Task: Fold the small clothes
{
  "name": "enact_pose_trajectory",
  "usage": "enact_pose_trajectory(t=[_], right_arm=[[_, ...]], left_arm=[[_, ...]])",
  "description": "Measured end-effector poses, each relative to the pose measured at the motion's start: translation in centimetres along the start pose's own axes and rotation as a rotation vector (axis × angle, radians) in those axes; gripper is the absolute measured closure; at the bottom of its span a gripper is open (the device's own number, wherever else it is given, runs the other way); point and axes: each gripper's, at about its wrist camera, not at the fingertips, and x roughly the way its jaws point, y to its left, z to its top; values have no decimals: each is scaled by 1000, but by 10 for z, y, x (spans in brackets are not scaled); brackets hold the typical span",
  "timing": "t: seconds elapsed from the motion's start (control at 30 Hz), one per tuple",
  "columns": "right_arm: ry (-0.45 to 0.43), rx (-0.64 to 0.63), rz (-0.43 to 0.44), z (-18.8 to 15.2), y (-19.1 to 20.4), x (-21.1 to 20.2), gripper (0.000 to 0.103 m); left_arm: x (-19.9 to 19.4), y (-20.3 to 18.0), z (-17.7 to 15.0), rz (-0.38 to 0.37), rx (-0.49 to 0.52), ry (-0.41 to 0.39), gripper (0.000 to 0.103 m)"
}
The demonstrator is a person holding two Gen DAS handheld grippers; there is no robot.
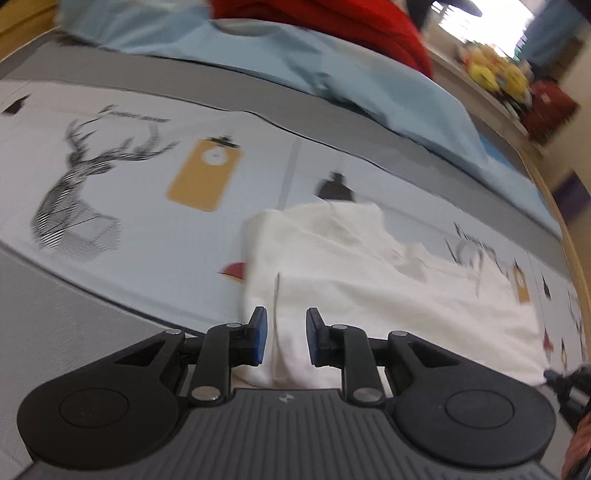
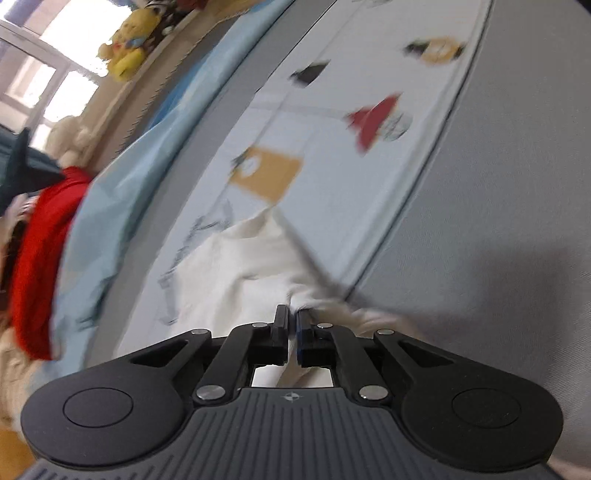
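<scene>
Left wrist view, 9 o'clock to 3: two deer-head prints on the patterned bed sheet (image 1: 147,229), one large at 9 o'clock, one smaller and blurred at 3. Two mustard tag prints, one at 11 o'clock, one tiny at 3. One light blue blanket (image 1: 332,74) along 12 o'clock, one red cloth (image 1: 332,26) above it. One white garment (image 1: 369,288) centre to 3 o'clock, flat on the sheet, near edge running under the tool. Left gripper (image 1: 283,339): jaws apart, garment seen in the gap, pads not pressing it.

Right wrist view: one red cloth at 9 o'clock, one yellow plush toy (image 2: 127,44) at 11, blue blanket beside it. Same single white garment at centre. Right gripper (image 2: 293,334): jaws together, pinching a bunched fold of the garment at 6 o'clock. Motion blur throughout.
</scene>
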Motion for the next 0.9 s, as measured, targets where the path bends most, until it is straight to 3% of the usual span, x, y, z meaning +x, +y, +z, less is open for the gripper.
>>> enact_pose_trajectory(t=[0.13, 0.33, 0.4, 0.47, 0.5, 0.57, 0.63, 0.7, 0.77, 0.8, 0.9], right_arm=[[132, 21, -74, -1, -8, 5, 94], [-11, -189, 97, -1, 32, -13, 92], [-7, -216, 93, 2, 32, 6, 90], [79, -169, -27, 4, 12, 35, 92], [104, -110, -49, 5, -2, 42, 101], [73, -14, -16, 11, -11, 38, 103], [-38, -91, 12, 16, 7, 20, 95], [-103, -182, 108, 21, 26, 10, 95], [-78, -232, 233, 26, 36, 18, 71], [-33, -246, 267, 28, 38, 31, 65], [27, -246, 199, 34, 29, 64, 64]], left_arm=[[14, -16, -10, 15, 89, 35, 77], [27, -18, -16, 53, 136, 55, 77], [30, -17, -17, 56, 133, 60, 77], [31, -17, -18, 61, 135, 65, 77], [31, -17, -18, 60, 140, 66, 77], [32, -17, -18, 57, 146, 68, 77], [33, -17, -17, 57, 146, 67, 77], [34, -16, -15, 58, 144, 65, 77], [35, -14, -14, 59, 143, 63, 77], [35, -14, -14, 60, 143, 64, 77], [36, -14, -15, 56, 145, 71, 77]])
